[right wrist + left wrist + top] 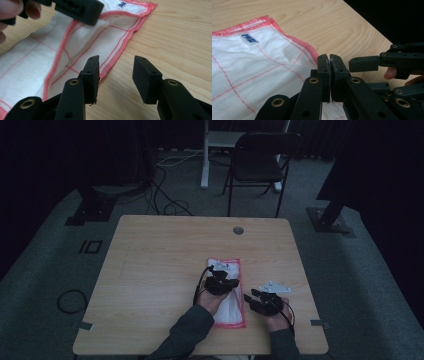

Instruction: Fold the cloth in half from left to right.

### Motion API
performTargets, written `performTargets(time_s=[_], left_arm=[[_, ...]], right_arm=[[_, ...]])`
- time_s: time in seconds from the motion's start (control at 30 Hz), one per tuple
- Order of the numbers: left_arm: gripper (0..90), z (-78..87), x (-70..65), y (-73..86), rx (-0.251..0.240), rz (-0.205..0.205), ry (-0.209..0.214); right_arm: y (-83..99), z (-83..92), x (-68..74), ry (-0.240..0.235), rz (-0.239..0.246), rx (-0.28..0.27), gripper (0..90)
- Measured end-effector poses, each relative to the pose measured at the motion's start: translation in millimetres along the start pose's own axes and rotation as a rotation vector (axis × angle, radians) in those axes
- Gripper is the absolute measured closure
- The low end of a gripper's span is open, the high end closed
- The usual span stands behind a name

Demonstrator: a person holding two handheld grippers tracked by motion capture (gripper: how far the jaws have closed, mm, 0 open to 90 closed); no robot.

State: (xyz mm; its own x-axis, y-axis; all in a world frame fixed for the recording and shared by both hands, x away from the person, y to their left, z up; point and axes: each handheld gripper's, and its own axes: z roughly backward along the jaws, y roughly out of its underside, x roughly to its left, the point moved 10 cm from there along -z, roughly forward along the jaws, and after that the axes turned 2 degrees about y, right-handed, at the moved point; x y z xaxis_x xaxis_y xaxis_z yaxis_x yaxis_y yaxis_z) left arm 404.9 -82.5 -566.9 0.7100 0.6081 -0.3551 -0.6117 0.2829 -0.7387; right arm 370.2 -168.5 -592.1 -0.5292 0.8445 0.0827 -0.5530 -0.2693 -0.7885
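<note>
A white cloth (232,312) with a pink hem and thin red lines lies folded on the wooden table (150,270), right of centre. My left gripper (216,271) hovers low over the cloth's middle. In the left gripper view its jaws (329,60) are pressed together with a sliver of white fabric at their tips, right at the hem of the cloth (262,67). My right gripper (248,296) sits just right of the cloth. It stands open (116,67), one jaw over the hem of the cloth (32,60) and the other over bare wood.
A blue-printed label (249,40) marks the cloth's far corner. The table has a round cable hole (238,230) near its far edge. A folding chair (260,162) and floor cables (165,195) lie beyond the table. Bare wood stretches left of the cloth.
</note>
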Motion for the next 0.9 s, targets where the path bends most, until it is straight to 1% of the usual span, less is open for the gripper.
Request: performTargets(time_s=[0.07,0.1,0.17,0.33,0.47,0.53,0.6,0.77,0.9], left_arm=[[87.7,-3.5,0.1,1.9,0.002,0.002,0.000],[86.4,-4.7,-0.2,2.6,0.000,0.007,0.010],[79.5,-5.0,0.0,3.0,-0.003,0.010,0.017],[76.4,5.2,4.7,0.6,-0.021,0.005,0.006],[75.6,16.0,10.7,0.3,-0.033,-0.012,-0.020],[74.8,21.8,14.4,2.7,-0.032,-0.026,-0.042],[74.5,28.0,19.5,6.7,-0.030,-0.043,-0.069],[73.6,38.9,28.2,15.9,-0.021,-0.054,-0.097],[73.4,43.4,34.8,26.9,0.005,-0.068,-0.116]], right_arm=[[-0.5,0.1,-0.6,0.002,-0.001,-0.001,56.9],[-1.0,0.1,-1.0,0.004,0.000,-0.003,56.9],[-1.7,0.2,-1.1,0.006,0.000,-0.004,56.8],[-8.3,-2.8,-1.8,0.015,0.008,-0.008,56.7],[-14.7,-5.9,-4.0,0.023,0.008,-0.012,56.6],[-19.0,-8.1,-5.5,0.026,0.006,-0.017,56.6],[-23.6,-11.0,-7.4,0.032,0.005,-0.022,56.8],[-35.5,-20.9,-12.7,0.045,-0.003,-0.028,57.7],[-43.4,-29.1,-13.9,0.047,-0.007,-0.029,58.3]])
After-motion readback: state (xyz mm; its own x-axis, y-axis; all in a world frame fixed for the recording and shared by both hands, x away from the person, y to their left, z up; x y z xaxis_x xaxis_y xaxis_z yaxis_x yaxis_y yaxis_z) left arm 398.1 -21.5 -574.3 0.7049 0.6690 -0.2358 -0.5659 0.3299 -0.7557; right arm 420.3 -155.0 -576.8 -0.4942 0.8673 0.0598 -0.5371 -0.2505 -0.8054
